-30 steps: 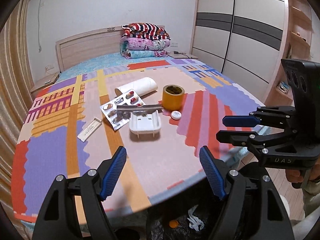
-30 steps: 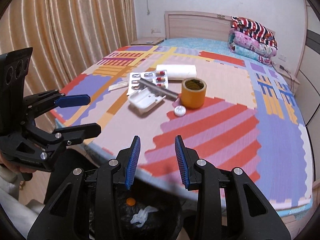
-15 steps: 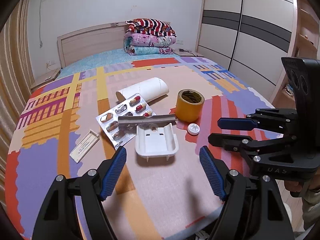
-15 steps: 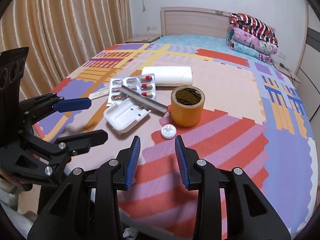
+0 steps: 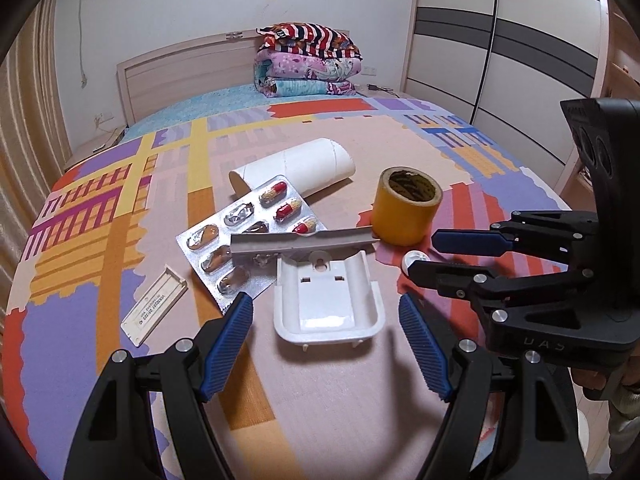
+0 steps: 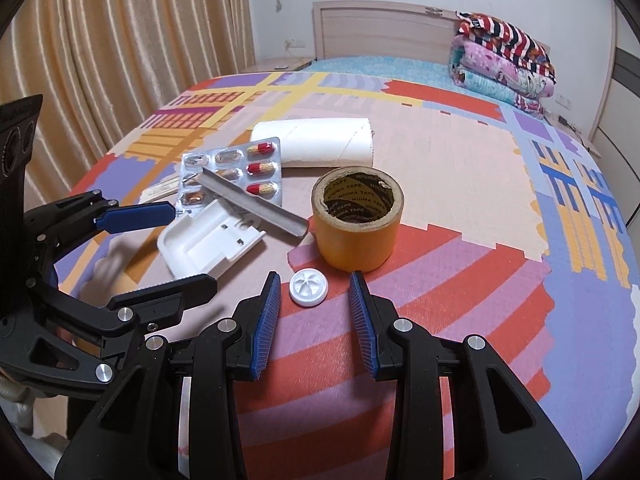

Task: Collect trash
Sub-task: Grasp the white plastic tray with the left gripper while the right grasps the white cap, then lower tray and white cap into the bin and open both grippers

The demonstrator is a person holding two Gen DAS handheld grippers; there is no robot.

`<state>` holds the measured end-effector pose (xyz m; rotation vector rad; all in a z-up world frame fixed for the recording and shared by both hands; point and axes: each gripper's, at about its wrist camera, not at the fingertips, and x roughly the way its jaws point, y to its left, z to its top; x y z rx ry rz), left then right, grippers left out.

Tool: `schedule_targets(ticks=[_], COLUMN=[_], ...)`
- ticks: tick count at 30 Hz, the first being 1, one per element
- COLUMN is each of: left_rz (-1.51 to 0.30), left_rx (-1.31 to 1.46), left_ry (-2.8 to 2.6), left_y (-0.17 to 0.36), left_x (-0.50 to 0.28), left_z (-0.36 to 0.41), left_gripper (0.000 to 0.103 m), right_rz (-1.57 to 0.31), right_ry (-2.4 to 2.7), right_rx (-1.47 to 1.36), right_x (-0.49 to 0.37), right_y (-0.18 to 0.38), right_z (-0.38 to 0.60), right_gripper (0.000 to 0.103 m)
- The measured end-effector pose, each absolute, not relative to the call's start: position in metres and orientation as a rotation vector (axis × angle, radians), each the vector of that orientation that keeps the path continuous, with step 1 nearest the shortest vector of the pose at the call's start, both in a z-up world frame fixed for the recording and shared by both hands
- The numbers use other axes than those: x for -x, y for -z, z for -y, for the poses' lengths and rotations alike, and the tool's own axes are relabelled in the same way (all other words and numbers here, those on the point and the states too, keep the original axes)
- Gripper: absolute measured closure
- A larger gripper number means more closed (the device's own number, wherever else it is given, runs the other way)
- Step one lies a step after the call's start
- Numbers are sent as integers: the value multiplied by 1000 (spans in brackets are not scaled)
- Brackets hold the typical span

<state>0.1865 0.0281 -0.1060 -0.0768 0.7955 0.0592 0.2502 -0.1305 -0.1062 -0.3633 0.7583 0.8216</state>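
Trash lies on the patterned mat (image 5: 332, 396): a white plastic tray (image 5: 326, 300), a pill blister pack (image 5: 248, 236), a grey strip (image 5: 304, 242), a cardboard tube (image 5: 296, 166), a yellow tape roll (image 5: 406, 206), a white cap (image 6: 309, 287) and a small white label strip (image 5: 154, 305). My left gripper (image 5: 326, 344) is open, its fingers standing on either side of the white tray's near end. My right gripper (image 6: 314, 318) is open just behind the white cap, nothing between its pads. Each gripper shows in the other's view (image 5: 460, 252) (image 6: 160, 244).
Folded blankets (image 5: 308, 60) are stacked by the headboard (image 5: 180, 68) at the far end. Curtains (image 6: 100, 60) hang on the left, a wardrobe (image 5: 500, 40) stands on the right. A hand (image 5: 608, 380) holds the right gripper's handle at the edge.
Both grippers have come forward and down over the mat toward the trash. The bin below the mat's edge has dropped out of view. Neither gripper's opening has changed.
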Motion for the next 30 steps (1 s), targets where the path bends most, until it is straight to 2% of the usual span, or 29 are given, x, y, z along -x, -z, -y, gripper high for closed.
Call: schedule_targets(ticks=[4, 6, 7, 8, 10, 30], left_rz=[-802, -806, -808, -812, -809, -739], left_rx=[80, 74, 75, 80, 77, 65], left_ry=[-70, -70, -65, -62, -64, -58], left_y=[109, 111, 112, 113, 113, 95], left_x=[-189, -189, -189, -190, -189, -159], left_z=[-30, -30, -29, -30, -29, -22], left_gripper=[31, 38, 47, 49, 49, 49], right_rz=[-755, -740, -724, -717, -704, -680], right_ry=[-814, -804, -788, -779, -764, -780], right_rx=[371, 381, 398, 407, 414, 384], right_x=[-251, -249, -247, -247, -247, -230], right_y=[109, 110, 110, 110, 111, 97], right_z=[127, 126, 125, 125, 126, 135], right_gripper=[67, 70, 74, 76, 81, 82])
